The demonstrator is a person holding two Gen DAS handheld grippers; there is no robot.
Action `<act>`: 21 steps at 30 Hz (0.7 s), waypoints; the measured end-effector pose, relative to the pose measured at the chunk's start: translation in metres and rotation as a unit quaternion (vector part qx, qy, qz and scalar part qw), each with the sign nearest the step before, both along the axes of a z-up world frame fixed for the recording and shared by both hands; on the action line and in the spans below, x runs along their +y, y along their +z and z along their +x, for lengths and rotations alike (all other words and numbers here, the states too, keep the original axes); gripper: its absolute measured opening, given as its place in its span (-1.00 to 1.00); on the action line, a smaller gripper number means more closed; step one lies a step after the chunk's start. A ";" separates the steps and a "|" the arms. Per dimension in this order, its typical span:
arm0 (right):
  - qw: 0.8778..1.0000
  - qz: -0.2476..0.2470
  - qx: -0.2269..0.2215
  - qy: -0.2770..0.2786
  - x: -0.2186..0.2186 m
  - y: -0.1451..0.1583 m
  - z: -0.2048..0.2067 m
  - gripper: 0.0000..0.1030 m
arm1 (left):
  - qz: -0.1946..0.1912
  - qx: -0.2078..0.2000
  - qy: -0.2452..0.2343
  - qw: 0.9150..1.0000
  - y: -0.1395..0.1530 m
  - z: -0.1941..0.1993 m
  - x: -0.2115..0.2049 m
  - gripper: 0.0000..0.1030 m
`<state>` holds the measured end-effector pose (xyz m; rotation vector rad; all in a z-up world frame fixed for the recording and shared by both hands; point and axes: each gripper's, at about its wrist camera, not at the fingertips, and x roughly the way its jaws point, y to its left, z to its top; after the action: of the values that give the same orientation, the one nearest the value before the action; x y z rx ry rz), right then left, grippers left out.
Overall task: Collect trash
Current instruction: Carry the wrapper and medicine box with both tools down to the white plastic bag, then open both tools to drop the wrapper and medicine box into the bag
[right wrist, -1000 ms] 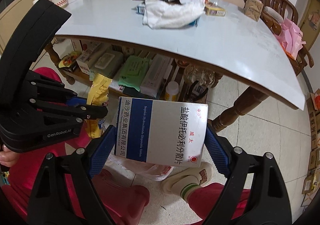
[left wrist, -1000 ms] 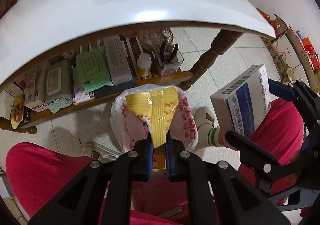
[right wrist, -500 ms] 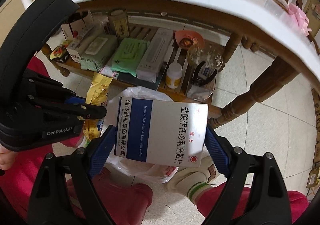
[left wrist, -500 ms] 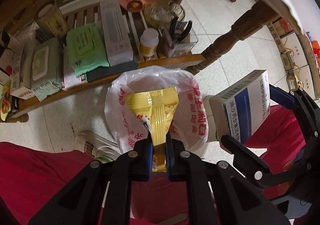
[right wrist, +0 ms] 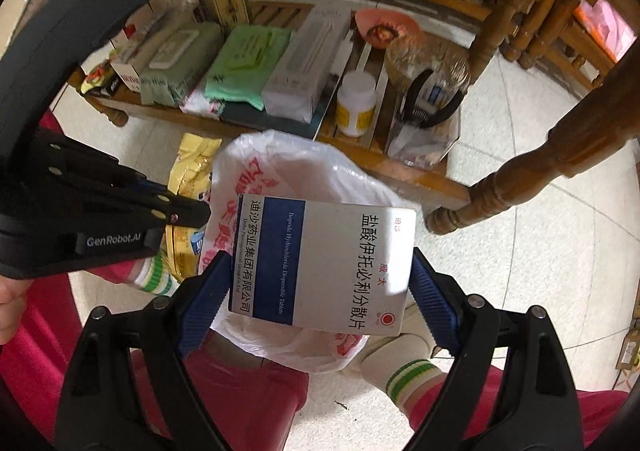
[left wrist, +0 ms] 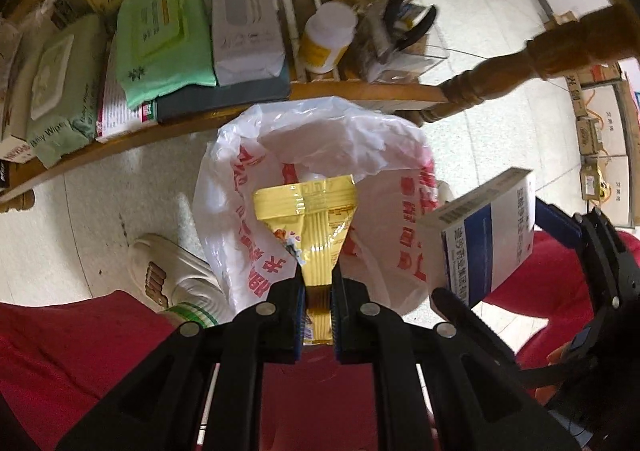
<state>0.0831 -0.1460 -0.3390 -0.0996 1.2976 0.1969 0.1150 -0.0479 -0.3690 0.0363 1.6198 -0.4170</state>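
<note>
Two pieces of trash hang over the open white plastic bag with red letters (left wrist: 320, 155).

The left gripper (left wrist: 316, 291) pinches the crinkly yellow foil snack wrapper (left wrist: 312, 219) by its narrow end, in the middle of its view. The wrapper looks light, soft and slippery, so a tight pinch there seems best. The right gripper (right wrist: 320, 283) squeezes the white and blue cardboard medicine box (right wrist: 324, 263) by its two short sides, low in the middle of its view. The box looks light and stiff, but I think a hard squeeze could crush it.
</note>
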 end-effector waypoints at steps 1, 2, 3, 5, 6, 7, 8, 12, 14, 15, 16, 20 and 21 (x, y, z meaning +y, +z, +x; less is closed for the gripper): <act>1.000 0.003 0.008 -0.001 0.001 -0.006 0.002 0.64 | 0.001 0.007 0.004 1.000 -0.006 0.002 0.001 -0.80; 1.000 0.003 0.014 0.000 0.001 -0.010 0.003 0.64 | 0.006 0.012 0.006 1.000 -0.012 0.003 0.003 -0.80; 1.000 0.001 0.019 0.001 0.002 -0.014 0.004 0.64 | 0.007 0.021 0.011 1.000 -0.020 0.004 0.005 -0.80; 1.000 -0.002 0.027 0.004 0.003 -0.021 0.006 0.64 | 0.010 0.030 0.013 0.999 -0.028 0.006 0.007 -0.80; 1.000 -0.003 0.030 0.005 0.003 -0.024 0.006 0.64 | 0.011 0.036 0.013 0.999 -0.033 0.006 0.008 -0.80; 0.999 -0.004 0.034 0.006 0.003 -0.028 0.007 0.64 | 0.011 0.040 0.013 0.999 -0.036 0.007 0.008 -0.80; 0.999 -0.005 0.040 0.006 0.004 -0.032 0.008 0.64 | 0.011 0.043 0.013 0.999 -0.038 0.007 0.008 -0.80; 0.998 -0.010 0.056 0.012 0.007 -0.045 0.008 0.64 | 0.009 0.055 0.015 0.998 -0.045 0.009 0.009 -0.80; 0.998 -0.009 0.061 0.017 0.009 -0.048 0.008 0.64 | 0.009 0.056 0.015 0.998 -0.047 0.011 0.011 -0.80; 0.998 -0.009 0.063 0.019 0.010 -0.050 0.007 0.64 | 0.011 0.056 0.013 0.998 -0.048 0.011 0.010 -0.80; 0.998 -0.009 0.065 0.022 0.011 -0.051 0.007 0.65 | 0.012 0.057 0.011 0.998 -0.050 0.012 0.009 -0.80; 0.997 -0.007 0.071 0.025 0.014 -0.055 0.008 0.65 | 0.017 0.063 0.005 0.998 -0.057 0.012 0.006 -0.80; 0.997 -0.007 0.072 0.026 0.015 -0.056 0.008 0.65 | 0.018 0.065 0.005 0.998 -0.058 0.012 0.006 -0.80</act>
<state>0.0911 -0.1314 -0.3949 -0.1325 1.4413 0.2430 0.1267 -0.0417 -0.4267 0.0292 1.7540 -0.3899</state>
